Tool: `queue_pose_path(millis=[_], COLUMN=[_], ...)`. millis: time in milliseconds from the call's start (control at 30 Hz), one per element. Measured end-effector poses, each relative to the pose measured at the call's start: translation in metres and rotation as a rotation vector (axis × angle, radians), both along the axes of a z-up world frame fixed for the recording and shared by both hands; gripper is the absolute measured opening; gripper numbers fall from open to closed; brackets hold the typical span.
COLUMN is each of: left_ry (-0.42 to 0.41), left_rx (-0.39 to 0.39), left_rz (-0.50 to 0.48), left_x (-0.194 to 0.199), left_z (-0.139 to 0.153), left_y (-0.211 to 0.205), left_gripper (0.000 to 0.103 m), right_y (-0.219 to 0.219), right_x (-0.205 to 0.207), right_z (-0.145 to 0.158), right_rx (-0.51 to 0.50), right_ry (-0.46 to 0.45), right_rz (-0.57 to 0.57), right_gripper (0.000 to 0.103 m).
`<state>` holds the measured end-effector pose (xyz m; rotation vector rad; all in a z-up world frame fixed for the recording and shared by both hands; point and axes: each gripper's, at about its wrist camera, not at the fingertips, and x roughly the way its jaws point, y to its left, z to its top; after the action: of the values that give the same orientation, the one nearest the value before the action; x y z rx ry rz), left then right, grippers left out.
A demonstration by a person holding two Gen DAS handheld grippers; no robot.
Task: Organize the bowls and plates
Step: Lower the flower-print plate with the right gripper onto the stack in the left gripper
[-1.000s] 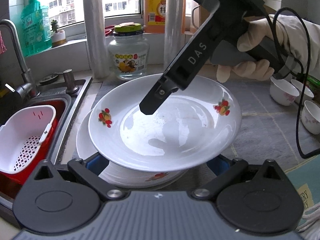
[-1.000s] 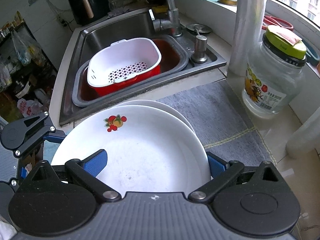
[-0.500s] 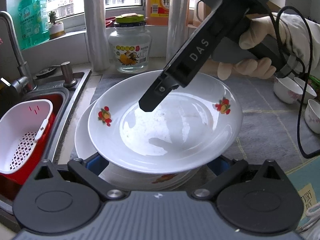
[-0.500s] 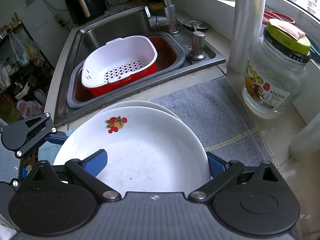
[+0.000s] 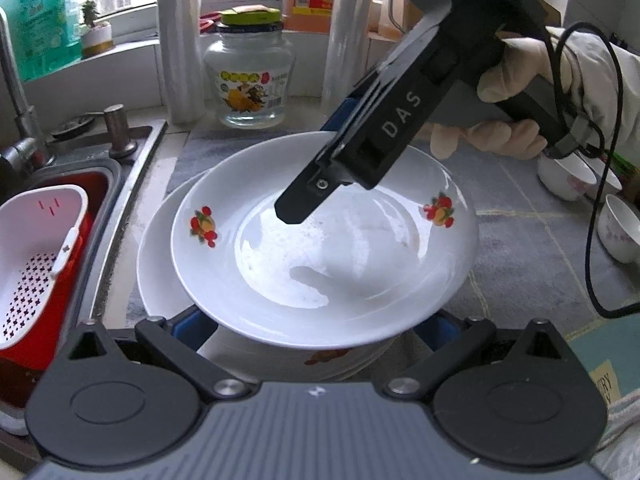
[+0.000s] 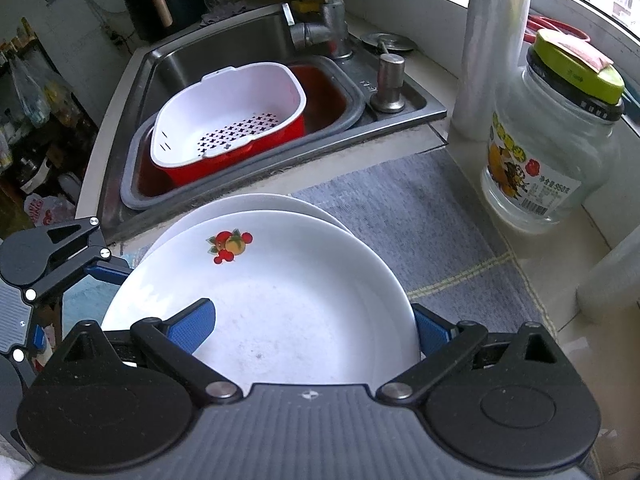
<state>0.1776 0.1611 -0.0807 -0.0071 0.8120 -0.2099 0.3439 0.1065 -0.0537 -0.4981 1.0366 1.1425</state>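
A deep white plate with fruit prints (image 5: 340,264) (image 6: 280,300) lies off-centre on a stack of white plates (image 5: 160,272) (image 6: 256,202) on a grey mat. My right gripper (image 6: 310,320) stands open astride the plate's far rim. One blue pad (image 6: 192,324) is over the plate's well and the other is behind the rim. Its black upper finger (image 5: 316,192) hovers just above the plate's inside. My left gripper (image 5: 316,324) is open at the near rim, its pads wide apart and partly hidden under the plate.
Left of the stack is a steel sink (image 6: 240,40) with a white and red strainer basket (image 6: 228,120) (image 5: 36,248). A glass jar (image 5: 250,80) (image 6: 548,148) and white pillars stand behind. Small bowls (image 5: 568,176) sit at the right. A cable hangs from the gloved hand (image 5: 512,80).
Both views have drifted slightly against the sink and windowsill. The top plate and both grippers keep the same places relative to each other. Neither gripper has visibly changed its opening.
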Motion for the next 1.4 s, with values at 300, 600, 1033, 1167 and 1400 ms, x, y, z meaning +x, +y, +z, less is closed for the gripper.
queue_pose_path(millis=[300,600,1033,1167,1400], left_ry=[0.074,0.148,0.223,0.236,0.243], left_rx=[-0.025,-0.015,0.002,0.004,0.005], left_rz=[-0.043,-0.100,-0.147,-0.160,-0.173], left_x=[0.006,0.017,0.025,0.028,0.029], left_z=[-0.004,0.000,0.007,0.008,0.008], left_y=[0.008,0.012,0.015,0.017,0.019], left_gripper=[0.102,0.101,0.100,0.100,0.100], right_y=[0.002,0.002,-0.001,-0.004,-0.007], right_x=[-0.004,-0.006,-0.008,-0.008,-0.008], right_z=[-0.001,0.000,0.003,0.003,0.004], right_rx=[-0.007,-0.016,-0.018,-0.012,-0.008], right_ry=[-0.019,-0.032,-0.041,-0.036,-0.028], right_rz=[0.014,0.013,0.007,0.004,-0.002], right_gripper=[0.103,0.103,0.103,0.103,0.103])
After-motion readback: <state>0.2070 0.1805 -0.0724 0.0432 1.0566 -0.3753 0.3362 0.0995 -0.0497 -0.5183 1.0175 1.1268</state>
